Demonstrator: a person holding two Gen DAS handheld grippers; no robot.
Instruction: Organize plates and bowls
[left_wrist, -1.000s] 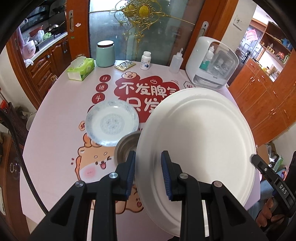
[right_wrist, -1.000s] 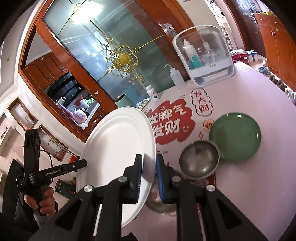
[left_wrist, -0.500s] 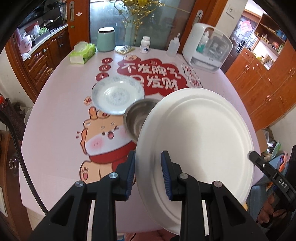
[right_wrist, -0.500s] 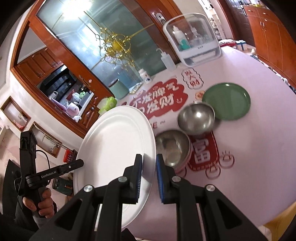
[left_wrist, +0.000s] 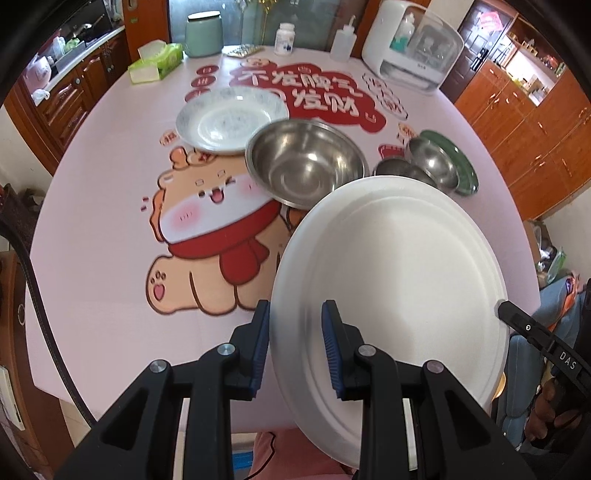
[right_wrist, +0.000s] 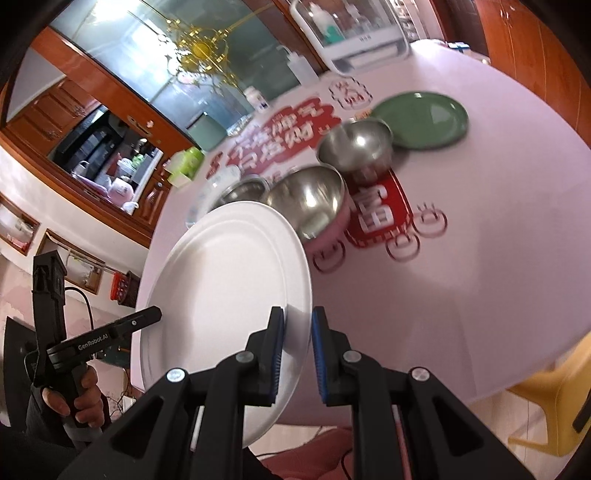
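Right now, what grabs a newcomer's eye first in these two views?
The big white plate fills the near foreground, tilted above the table edge, with the left claw clamped on its near rim and the right claw clamped on the opposite rim. Behind it on the pink cartoon tablecloth stand steel bowls, the largest mid-table, between a patterned plate and a green plate.

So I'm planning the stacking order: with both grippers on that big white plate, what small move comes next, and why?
Probably keep lowering the large white round plate level onto the bare pink tablecloth nearest the person. The left gripper and right gripper each clamp opposite rims, it hangs above the table, and the big steel bowl just beyond leaves room there.
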